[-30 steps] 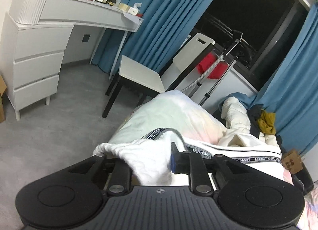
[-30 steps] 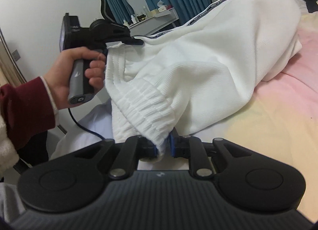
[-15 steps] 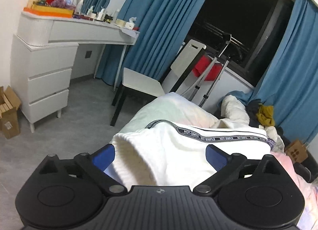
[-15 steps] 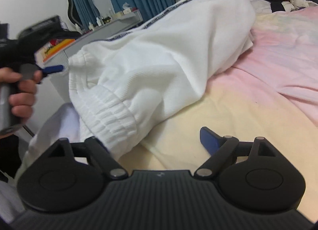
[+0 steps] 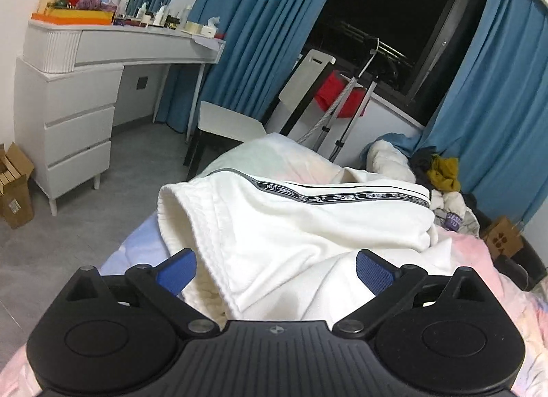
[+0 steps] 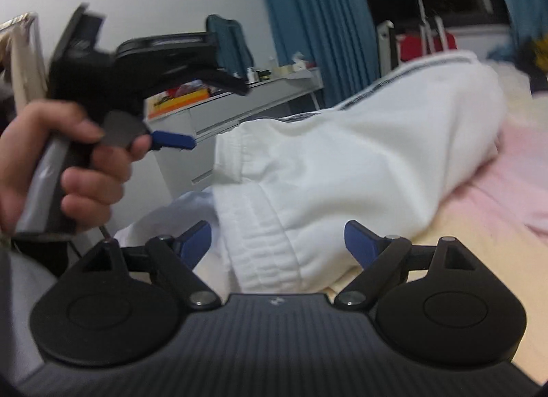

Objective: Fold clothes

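Pants (image 5: 308,225) are thick white knit cloth, ribbed at the waistband, with a woven printed tape stripe. Bed (image 5: 479,260) sheet's soft matt pastel cotton. Left hand-held gripper (image 5: 275,272): matt ridged black plastic, textured blue pads.

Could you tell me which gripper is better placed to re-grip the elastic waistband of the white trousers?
Right, probably. The right gripper is open with the waistband lying between its pads. The left gripper, also open, faces plainer fabric of the white trousers.
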